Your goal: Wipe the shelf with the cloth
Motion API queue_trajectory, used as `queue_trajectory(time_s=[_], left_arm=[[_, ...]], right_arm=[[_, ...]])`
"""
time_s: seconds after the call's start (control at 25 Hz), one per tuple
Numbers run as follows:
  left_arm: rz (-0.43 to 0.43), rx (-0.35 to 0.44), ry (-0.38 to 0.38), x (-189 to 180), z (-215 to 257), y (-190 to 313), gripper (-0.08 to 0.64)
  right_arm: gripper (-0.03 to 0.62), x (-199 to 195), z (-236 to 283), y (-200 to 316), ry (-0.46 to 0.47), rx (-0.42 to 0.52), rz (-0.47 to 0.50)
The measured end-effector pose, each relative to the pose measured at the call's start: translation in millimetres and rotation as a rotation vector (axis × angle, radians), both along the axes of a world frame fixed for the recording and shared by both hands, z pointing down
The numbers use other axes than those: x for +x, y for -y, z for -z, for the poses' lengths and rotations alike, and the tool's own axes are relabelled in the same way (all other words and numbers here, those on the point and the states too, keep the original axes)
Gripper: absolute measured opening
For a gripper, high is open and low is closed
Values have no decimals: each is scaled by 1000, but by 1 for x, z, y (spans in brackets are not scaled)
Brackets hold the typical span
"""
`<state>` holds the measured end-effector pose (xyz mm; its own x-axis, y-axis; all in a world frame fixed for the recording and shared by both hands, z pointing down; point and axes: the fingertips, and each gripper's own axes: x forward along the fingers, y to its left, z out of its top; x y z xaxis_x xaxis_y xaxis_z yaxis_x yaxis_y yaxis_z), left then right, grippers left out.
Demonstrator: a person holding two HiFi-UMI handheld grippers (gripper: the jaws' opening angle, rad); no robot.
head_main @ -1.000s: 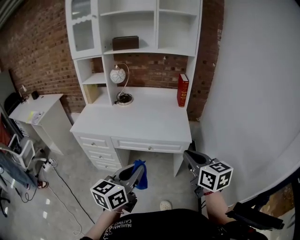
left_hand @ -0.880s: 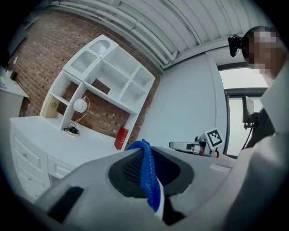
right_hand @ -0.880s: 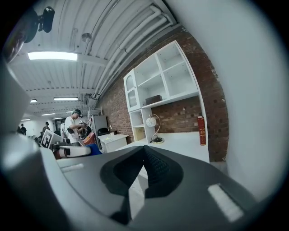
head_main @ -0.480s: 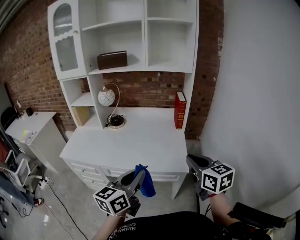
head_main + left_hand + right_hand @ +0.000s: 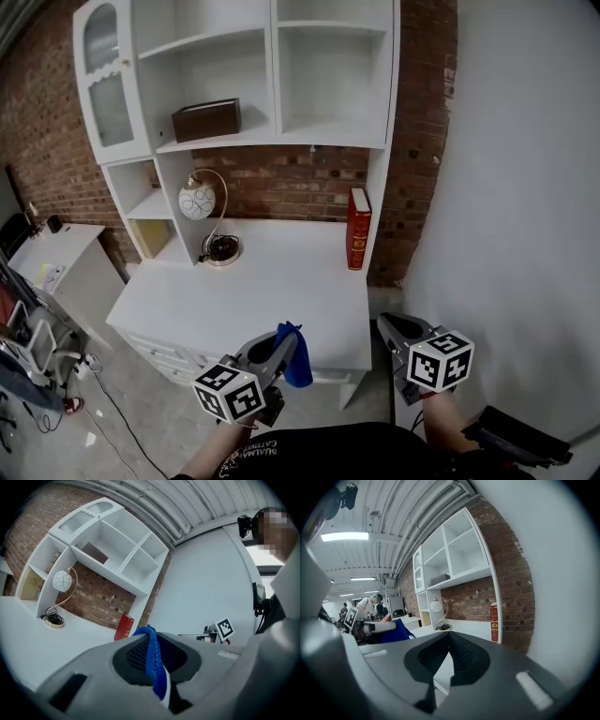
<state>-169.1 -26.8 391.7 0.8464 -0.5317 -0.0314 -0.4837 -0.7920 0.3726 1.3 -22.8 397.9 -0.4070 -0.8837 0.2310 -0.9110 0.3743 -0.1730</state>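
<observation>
The left tongs (image 5: 280, 349) were clamped on a fold of the blue cloth (image 5: 297, 361), which stood up between the jaws and hung down their right side; the right tongs (image 5: 395, 334) had their jaws drawn together on nothing. Both hung low, at the near edge of the white table (image 5: 281, 291). The shelf (image 5: 309, 141) lay ahead of and well above the left tongs, across the whole depth of the table, its boards running left to right; the cloth-bearing left tongs looked the better placed to reach it. A brown box (image 5: 206, 119) sat on the left compartment's board and would likely block a full sweep there; the right compartment looked bare. Lower down, a globe lamp (image 5: 198, 201) stood ahead and left, and a red book (image 5: 358, 228) ahead and right, against the brick.
</observation>
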Motion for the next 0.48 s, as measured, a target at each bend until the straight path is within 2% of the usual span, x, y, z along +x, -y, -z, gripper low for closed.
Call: queue_trajectory(time_s=[0.24, 0.48], left_arm=[[30, 23, 15, 12, 5, 17, 25], [9, -3, 21, 19, 2, 32, 25]], right_arm=[[8, 13, -10, 16, 22, -29, 2], [8, 17, -22, 31, 32, -56, 5]])
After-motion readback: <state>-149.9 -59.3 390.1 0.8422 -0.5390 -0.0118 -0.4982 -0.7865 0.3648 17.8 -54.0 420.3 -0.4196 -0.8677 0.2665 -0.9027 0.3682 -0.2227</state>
